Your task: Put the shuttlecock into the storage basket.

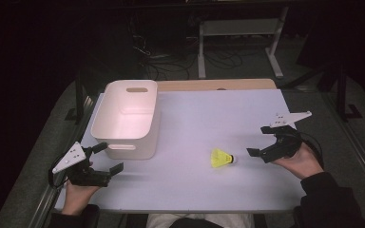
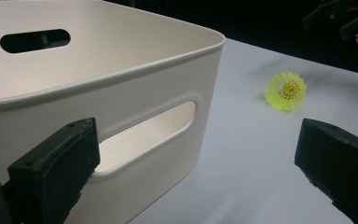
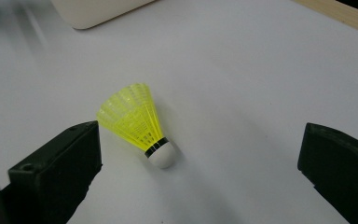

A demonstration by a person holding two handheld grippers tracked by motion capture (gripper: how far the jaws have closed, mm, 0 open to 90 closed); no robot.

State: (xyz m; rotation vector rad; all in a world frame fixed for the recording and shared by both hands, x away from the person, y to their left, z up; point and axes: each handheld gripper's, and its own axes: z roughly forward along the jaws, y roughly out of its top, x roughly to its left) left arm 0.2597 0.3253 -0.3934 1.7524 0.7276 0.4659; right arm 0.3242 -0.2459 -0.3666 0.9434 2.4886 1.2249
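Right of centre on the desk [image 1: 195, 180]: yellow shuttlecock [image 1: 221, 158] ungrasped, right gripper [image 1: 266, 142] jaws wide beside it, left gripper [image 1: 105, 157] likewise gaping by empty bin [image 1: 126, 118].

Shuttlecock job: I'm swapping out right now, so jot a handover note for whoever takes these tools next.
Left tool: open, holding nothing, beside the near wall of the white bin.
Right tool: open, holding nothing, aimed at the yellow shuttlecock.
Shuttlecock lies on its side on the table, white cork end toward the right tool, apart from the bin.
Done: nothing gripped, bin looks empty.
Left, probably: grip the shuttlecock and put it in the bin.
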